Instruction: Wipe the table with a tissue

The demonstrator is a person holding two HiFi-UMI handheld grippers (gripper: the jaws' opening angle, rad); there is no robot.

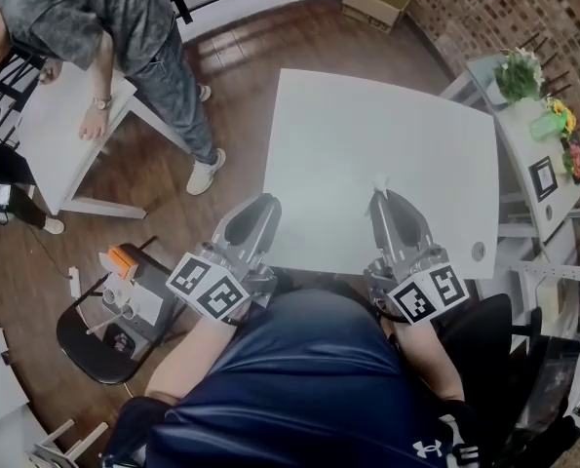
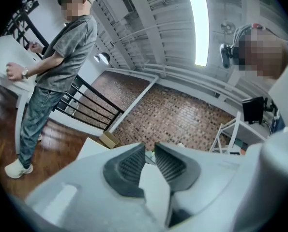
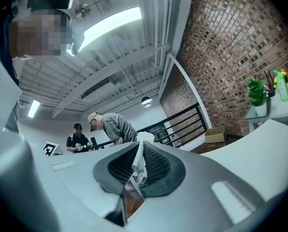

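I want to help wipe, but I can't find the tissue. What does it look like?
Find the big white rectangular table on the brown wooden floor. At its near edge the grey right gripper pinches a small crumpled white tissue that pokes from its tip. The grey left gripper beside it holds nothing.

The table [image 1: 387, 154] has a smooth, matt white top. The tissue [image 3: 139, 166] is thin, creased paper between the dark ribbed pads [image 3: 158, 166] of the right gripper [image 3: 140, 146] (its shell looks like matt grey plastic). At 9 o'clock of the table the wooden floor [image 1: 236, 76] is glossy; at 1 o'clock the brick wall [image 1: 484, 8] is rough.
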